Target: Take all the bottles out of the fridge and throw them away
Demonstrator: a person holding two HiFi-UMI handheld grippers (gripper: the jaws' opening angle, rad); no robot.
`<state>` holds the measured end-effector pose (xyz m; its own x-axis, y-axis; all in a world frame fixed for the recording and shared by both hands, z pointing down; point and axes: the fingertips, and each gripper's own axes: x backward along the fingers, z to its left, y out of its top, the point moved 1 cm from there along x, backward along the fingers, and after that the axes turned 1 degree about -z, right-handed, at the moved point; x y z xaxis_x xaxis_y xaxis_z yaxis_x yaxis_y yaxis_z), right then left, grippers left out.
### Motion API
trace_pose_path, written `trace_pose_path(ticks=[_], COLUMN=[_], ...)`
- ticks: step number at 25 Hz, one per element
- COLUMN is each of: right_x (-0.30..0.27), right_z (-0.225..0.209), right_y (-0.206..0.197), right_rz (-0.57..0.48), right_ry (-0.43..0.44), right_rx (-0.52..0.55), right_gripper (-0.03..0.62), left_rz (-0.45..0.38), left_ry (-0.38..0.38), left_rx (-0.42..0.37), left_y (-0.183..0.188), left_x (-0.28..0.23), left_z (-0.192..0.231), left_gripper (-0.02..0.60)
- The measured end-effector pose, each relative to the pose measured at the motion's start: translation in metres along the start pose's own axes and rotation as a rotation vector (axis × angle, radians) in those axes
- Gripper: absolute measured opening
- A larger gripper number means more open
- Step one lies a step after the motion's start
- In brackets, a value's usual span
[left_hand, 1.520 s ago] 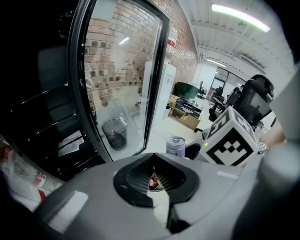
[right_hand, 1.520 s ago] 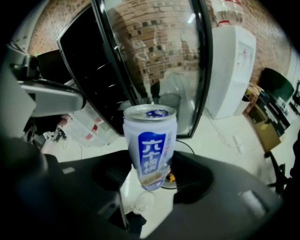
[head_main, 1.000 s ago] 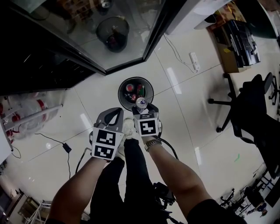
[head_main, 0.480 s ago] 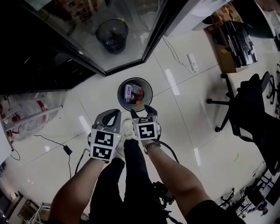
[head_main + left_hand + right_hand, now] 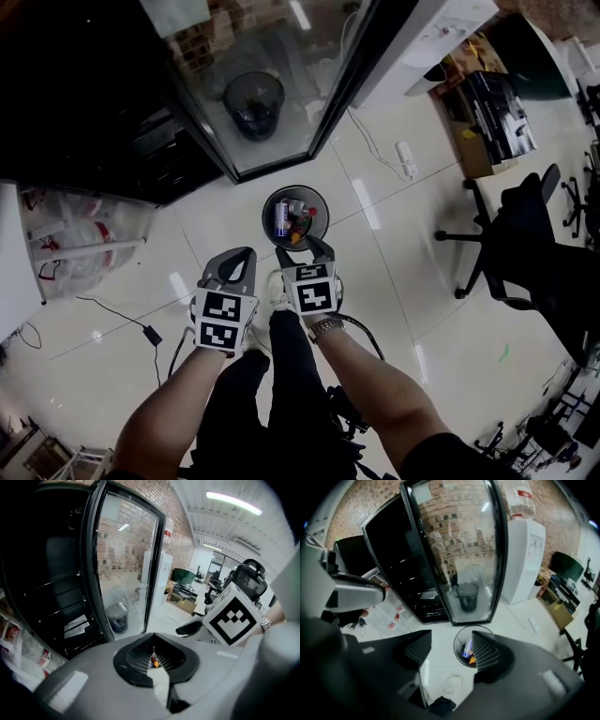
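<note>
A round black bin (image 5: 267, 208) stands on the white floor in front of the fridge, with a blue-and-white can (image 5: 282, 217) and other drink containers inside. My right gripper (image 5: 302, 249) hovers above the bin's near rim, open, with nothing between its fingers. In the right gripper view the bin (image 5: 457, 644) and can (image 5: 467, 647) show between the spread jaws of that gripper (image 5: 451, 644). My left gripper (image 5: 242, 255) hangs beside it to the left, jaws together and empty; its view shows the left gripper (image 5: 154, 651) closed. The fridge's glass door (image 5: 281, 84) stands open and its interior (image 5: 94, 94) is dark.
The glass door mirrors the bin. An office chair (image 5: 525, 234) stands right, a power strip (image 5: 406, 159) and boxes (image 5: 487, 103) further back. Plastic bags (image 5: 75, 234) lie left, a cable with adapter (image 5: 150, 335) on the floor. A white shoe (image 5: 275, 286) shows under the grippers.
A second ago the right gripper held a can over the bin; it let go and the can now lies inside. Both grippers have since risen away from the bin.
</note>
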<state>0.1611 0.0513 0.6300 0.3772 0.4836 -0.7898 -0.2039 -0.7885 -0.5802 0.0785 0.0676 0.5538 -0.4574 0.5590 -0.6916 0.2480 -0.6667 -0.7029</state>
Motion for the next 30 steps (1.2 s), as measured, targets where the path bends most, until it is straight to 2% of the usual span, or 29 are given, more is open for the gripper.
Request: trace_pose_path(ticks=[9, 15, 21, 26, 30], right_x=[0.092, 0.147, 0.194, 0.229, 0.257], right_z=[0.113, 0.186, 0.25, 0.285, 0.308], right_y=[0.095, 0.144, 0.165, 0.172, 0.185], right_rz=[-0.183, -0.276, -0.336, -0.37, -0.444], right_ry=[0.133, 0.189, 0.23, 0.248, 0.256], right_rx=[0.176, 0.325, 0.423, 0.462, 0.467], right_gripper=[0.268, 0.268, 0.268, 0.268, 0.226], left_rz=[-0.163, -0.282, -0.375, -0.448, -0.494], left_ry=[0.151, 0.248, 0.307, 0.338, 0.352], left_rx=[0.038, 0.073, 0.093, 0.083, 0.054], left_y=[0.043, 0.064, 0.072, 0.083, 0.092], left_x=[0.116, 0.208, 0.28, 0.33, 0.364], left_z=[0.037, 0.062, 0.071, 0.071, 0.071], left_gripper=[0.003, 0.003, 0.003, 0.003, 0.003])
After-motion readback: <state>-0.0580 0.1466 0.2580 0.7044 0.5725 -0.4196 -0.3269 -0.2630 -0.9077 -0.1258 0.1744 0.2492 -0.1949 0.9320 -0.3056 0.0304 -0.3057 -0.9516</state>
